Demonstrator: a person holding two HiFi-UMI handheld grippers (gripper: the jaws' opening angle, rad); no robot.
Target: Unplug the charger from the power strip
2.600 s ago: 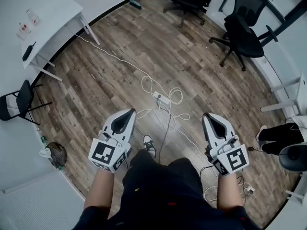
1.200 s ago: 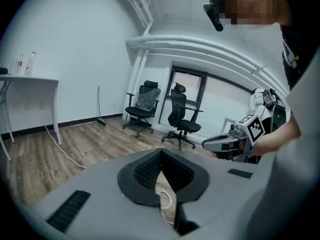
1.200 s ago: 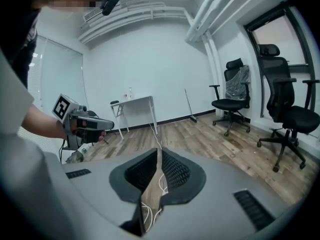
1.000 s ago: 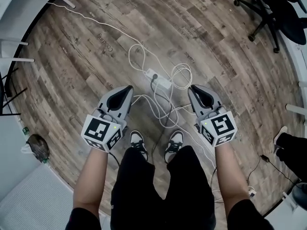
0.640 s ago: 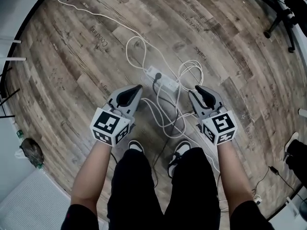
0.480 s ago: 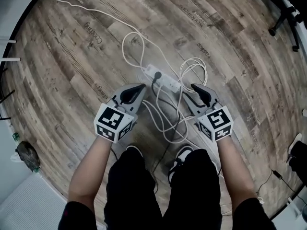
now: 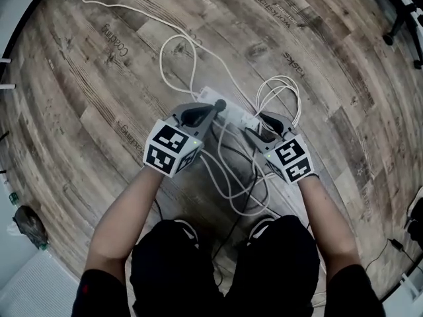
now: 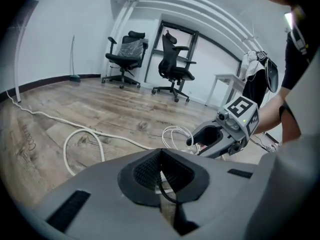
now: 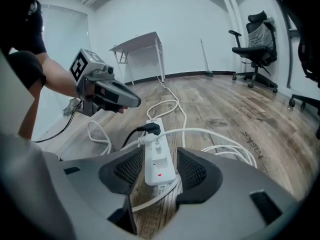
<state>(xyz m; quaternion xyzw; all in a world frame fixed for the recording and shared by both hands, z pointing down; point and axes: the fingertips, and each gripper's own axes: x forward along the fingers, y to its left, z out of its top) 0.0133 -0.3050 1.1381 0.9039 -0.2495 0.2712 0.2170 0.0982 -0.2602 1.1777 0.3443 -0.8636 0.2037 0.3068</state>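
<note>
On the far left, a loop of white cable (image 7: 173, 53) lies slack on the wooden floor (image 7: 99, 78), well clear of the work. Next comes my left gripper (image 7: 201, 111): its jaws are pressed together with nothing between the pads, though a black cord shows through the slot behind them. From the head view, its tip sits just beside the black plug (image 9: 150, 129). The right gripper view shows it hanging above and left of that plug, apart from it.

I take that plug to be the charger's. It is still seated in the far end of the white power strip (image 7: 232, 111), with its dark cord running off to the near left.

The strip lies lengthwise towards my right gripper (image 7: 261, 125). That gripper's jaws have just been opening and now stand wide, one either side of the strip's near end where a small red light shows. The pads are not touching the casing. Beyond it, on the right, a coil of white cord (image 7: 283, 94) lies bunched on the boards.

I judge this to be the approach, with nothing gripped yet. Next, I'd close the right jaws on the strip's body to pin it. Then I'd open the left jaws, bring them round the plug's head, and pull straight out so the strip doesn't drag.
</note>
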